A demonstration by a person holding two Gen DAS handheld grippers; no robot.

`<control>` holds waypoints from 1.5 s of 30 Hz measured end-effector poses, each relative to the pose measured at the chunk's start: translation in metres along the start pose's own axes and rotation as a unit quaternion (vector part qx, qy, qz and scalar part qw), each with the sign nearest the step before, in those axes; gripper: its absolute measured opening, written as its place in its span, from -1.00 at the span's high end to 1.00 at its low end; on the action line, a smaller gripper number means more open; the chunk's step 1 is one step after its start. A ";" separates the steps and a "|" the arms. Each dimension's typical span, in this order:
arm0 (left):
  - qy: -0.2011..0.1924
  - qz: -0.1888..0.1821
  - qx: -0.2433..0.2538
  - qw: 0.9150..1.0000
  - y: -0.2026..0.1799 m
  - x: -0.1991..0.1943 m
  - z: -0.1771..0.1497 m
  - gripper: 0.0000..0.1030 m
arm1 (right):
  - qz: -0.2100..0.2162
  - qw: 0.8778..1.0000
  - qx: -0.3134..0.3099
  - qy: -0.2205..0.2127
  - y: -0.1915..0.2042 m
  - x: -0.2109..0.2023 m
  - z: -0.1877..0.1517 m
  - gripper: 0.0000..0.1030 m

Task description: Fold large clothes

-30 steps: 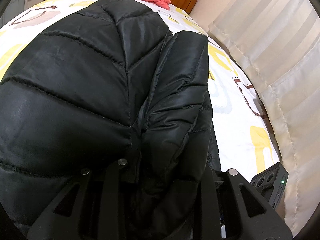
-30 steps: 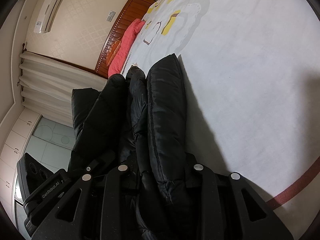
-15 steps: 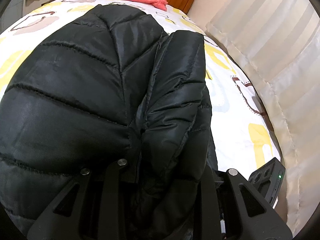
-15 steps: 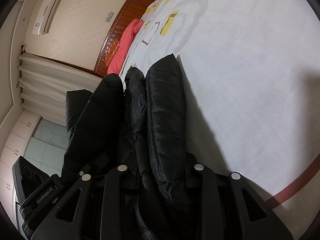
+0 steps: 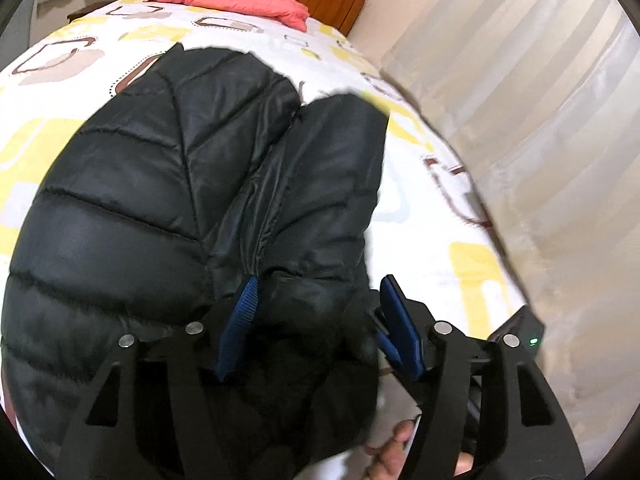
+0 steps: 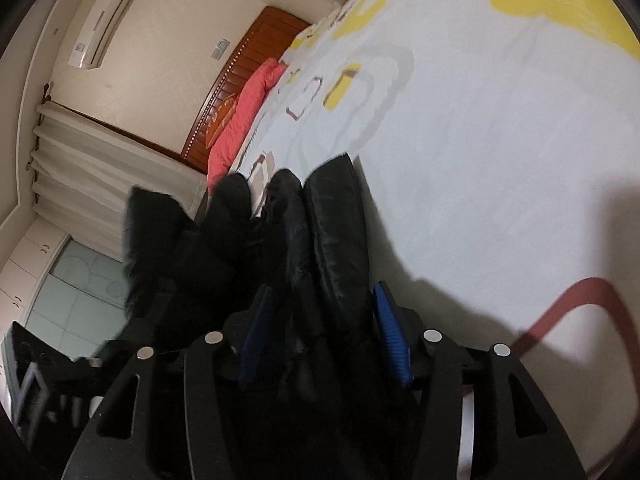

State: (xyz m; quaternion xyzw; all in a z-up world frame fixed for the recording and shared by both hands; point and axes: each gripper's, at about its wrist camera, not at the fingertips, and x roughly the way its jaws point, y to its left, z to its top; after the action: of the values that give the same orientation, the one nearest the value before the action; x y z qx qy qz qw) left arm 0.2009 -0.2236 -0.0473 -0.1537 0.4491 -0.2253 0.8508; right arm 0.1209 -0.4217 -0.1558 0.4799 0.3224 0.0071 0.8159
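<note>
black puffer jacket (image 5: 168, 208) lies folded on the patterned bedsheet (image 5: 420, 240); left gripper (image 5: 320, 304) jaws opening, jacket edge between its blue pads, right pad clear; right gripper (image 6: 320, 320) likewise opening around the jacket's folded layers.

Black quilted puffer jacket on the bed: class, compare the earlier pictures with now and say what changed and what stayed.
Both grippers are letting go: the left gripper and right gripper are opening, their blue pads now showing, and both have lifted back. The black quilted puffer jacket stays folded on the patterned bedsheet; the pink pillow is unmoved.
</note>
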 end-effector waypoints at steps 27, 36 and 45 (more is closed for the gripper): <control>-0.065 0.007 -0.179 0.982 0.183 -0.075 0.004 -0.53 | 0.006 0.995 -0.068 0.070 0.082 0.044 -0.017 0.46; -0.040 -0.028 -0.168 0.985 0.167 -0.044 -0.008 -0.53 | -0.021 0.999 -0.033 0.010 0.033 0.017 0.011 0.59; -0.014 0.041 -0.119 0.992 0.155 -0.003 -0.012 -0.59 | 0.006 0.999 -0.022 0.025 -0.001 0.022 0.014 0.59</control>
State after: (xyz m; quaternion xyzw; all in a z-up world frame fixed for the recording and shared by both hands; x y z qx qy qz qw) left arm 0.2276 -0.0904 -0.1234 -0.2384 0.4666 -0.1326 0.8414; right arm 0.1454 -0.4259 -0.1640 0.4636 0.3398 0.0311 0.8177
